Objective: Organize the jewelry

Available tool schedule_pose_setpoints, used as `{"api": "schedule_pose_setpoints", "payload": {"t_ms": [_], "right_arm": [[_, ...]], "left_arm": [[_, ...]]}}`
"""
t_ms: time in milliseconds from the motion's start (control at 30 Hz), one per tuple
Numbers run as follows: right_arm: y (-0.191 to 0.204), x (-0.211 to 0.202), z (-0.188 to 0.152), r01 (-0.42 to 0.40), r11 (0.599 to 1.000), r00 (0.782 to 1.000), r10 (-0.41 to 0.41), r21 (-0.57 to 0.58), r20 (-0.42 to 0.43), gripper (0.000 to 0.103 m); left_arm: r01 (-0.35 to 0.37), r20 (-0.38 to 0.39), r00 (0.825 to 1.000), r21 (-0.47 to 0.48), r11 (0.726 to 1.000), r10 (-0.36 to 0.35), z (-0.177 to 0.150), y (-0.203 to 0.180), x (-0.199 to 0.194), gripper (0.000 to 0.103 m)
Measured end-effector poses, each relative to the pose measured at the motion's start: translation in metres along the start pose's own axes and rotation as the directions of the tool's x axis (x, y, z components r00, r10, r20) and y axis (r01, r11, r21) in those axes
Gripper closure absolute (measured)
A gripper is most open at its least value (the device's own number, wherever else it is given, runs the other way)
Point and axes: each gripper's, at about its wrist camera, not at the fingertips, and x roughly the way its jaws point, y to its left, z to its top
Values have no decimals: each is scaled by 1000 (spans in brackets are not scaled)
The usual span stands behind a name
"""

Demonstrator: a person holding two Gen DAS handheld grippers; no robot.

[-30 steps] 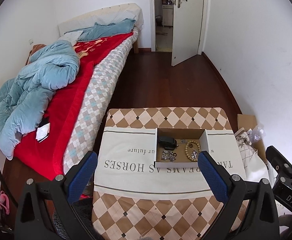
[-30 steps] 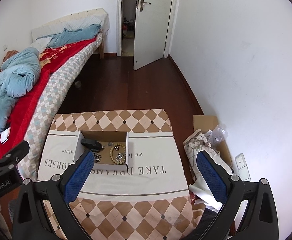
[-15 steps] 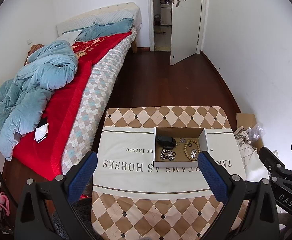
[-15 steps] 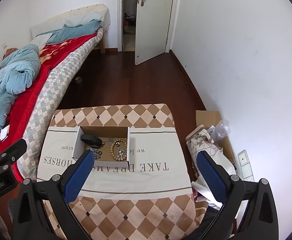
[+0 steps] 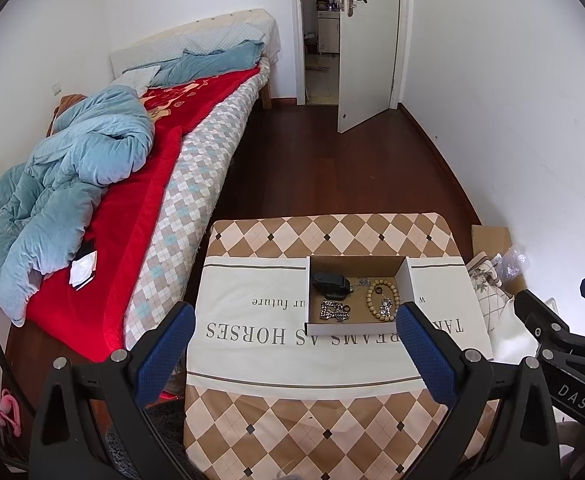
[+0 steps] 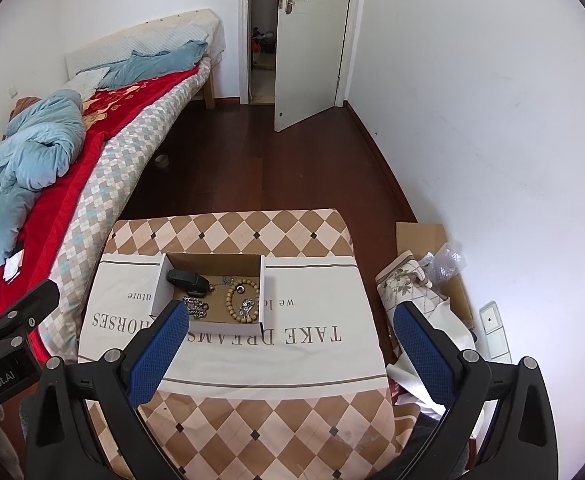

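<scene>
A shallow open cardboard box sits on a small table covered with a white printed cloth. Inside lie a wooden bead bracelet, a silver chain, a black key fob and small silver pieces. My left gripper is open and empty, high above the table's near side. My right gripper is open and empty, beside it; its body shows in the left wrist view.
A bed with a red cover and blue duvet runs along the left. A white wall is on the right, with cardboard, a cushion and plastic wrap on the floor beside the table. An open door stands at the back.
Both grippers have risen and tilted slightly, so the table and box sit a little lower in view. Both stay open and empty. Nothing in the box has moved.
</scene>
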Motion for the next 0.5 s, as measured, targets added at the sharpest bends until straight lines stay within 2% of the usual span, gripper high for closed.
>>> {"api": "schedule_pose_setpoints", "payload": {"t_ms": [500], "right_arm": [[2, -3, 0, -16, 1000, 1000, 16, 0, 0, 0]], "left_arm": [[11, 11, 1000, 16, 1000, -12, -1, -2, -7, 1]]}}
